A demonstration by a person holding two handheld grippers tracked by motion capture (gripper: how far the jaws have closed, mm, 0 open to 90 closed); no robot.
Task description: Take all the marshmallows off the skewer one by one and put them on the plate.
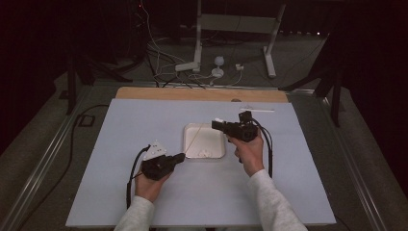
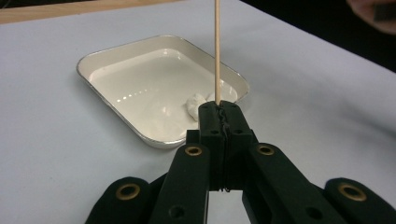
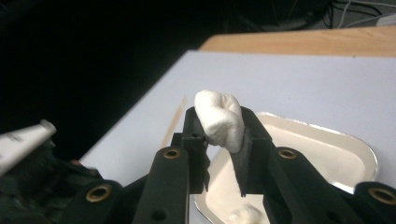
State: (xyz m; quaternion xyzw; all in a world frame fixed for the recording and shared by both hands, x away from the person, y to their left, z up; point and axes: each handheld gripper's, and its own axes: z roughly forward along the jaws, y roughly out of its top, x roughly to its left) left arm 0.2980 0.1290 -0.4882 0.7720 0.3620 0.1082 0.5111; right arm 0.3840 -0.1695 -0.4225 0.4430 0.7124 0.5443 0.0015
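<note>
Left gripper (image 1: 179, 157) is held low over the tabletop (image 1: 120, 192), just beside the near-left corner of the tray (image 1: 190, 129); jaws are pressed together on the bottom end of a thin wooden skewer (image 2: 217, 51), which is kept upright in the left gripper view. In the high view the skewer (image 1: 193, 139) is seen as a faint line slanting across the tray. The white metal tray is set near the middle of the tabletop, closer to the far edge. Two marshmallows (image 2: 196, 105) are seen in its near part, by the near-right corner, just beyond the left jaw tips. Right gripper (image 1: 217, 123) is raised above the tray's far-right corner, pointed left; its jaws are clamped on a white marshmallow (image 3: 219, 121), squeezed between the pads. That marshmallow (image 1: 219, 120) is seen as a white speck at the jaw tips in the high view.
</note>
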